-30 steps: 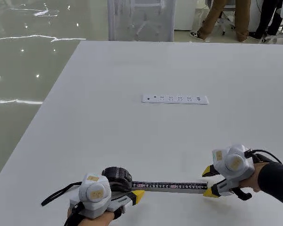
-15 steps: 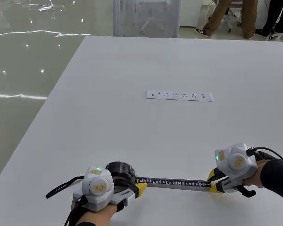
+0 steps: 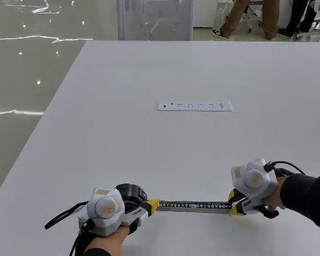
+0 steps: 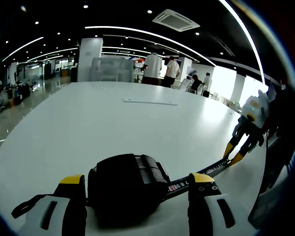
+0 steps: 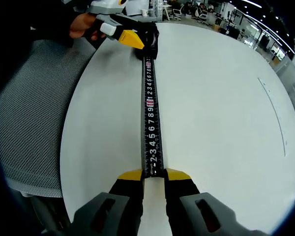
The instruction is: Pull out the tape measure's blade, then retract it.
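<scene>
Closer together than a second ago, the left gripper point(image 3: 144, 205) clamps its jaws around the black tape measure case point(image 3: 131, 194) on the table point(image 3: 176, 149), anchoring it. The right gripper point(image 3: 236, 202) pinches the blade point(image 3: 194, 205) tip between nearly closed jaws, keeping it taut, apparently for retraction.

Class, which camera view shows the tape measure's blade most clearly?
The right gripper view: the blade runs straight up it, numbers legible. The head view shows a thin strip between the left gripper and right gripper; the left gripper view a foreshortened stretch.
</scene>
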Available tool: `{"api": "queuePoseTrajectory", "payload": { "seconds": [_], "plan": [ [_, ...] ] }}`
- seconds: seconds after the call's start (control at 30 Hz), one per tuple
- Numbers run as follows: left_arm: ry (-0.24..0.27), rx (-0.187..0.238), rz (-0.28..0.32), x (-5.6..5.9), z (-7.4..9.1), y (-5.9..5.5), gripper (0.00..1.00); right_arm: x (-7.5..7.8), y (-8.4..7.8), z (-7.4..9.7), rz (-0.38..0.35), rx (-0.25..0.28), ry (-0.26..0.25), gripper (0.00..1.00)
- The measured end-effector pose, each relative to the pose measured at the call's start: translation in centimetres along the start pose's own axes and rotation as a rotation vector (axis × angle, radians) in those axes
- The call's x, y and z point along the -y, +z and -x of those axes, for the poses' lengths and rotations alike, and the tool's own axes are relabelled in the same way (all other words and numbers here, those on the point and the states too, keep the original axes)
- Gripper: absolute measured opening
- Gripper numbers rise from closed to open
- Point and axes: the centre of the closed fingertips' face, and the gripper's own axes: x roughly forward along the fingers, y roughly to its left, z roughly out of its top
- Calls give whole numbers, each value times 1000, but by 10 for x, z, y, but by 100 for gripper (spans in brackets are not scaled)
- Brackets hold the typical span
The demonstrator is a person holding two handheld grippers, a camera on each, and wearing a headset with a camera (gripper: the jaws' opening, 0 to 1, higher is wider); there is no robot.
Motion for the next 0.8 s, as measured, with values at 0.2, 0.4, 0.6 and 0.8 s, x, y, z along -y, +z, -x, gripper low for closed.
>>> {"api": "queuePoseTrajectory", "payload": {
  "seconds": [0.2,0.4,0.6,0.8],
  "plan": [
    [71,-15,67,-14,-3,-3,79,0,0,0,-25,-8,-13,12],
    [66,-31,80,-12,-4,-5,69,0,0,0,-28,-10,-20,12],
    [79,-51,67,-13,-4,-5,65,0,1,1,-40,-1,-29,12],
    [103,-66,25,-14,-3,-6,63,-1,1,1,-46,1,-34,12]
  ]
}}
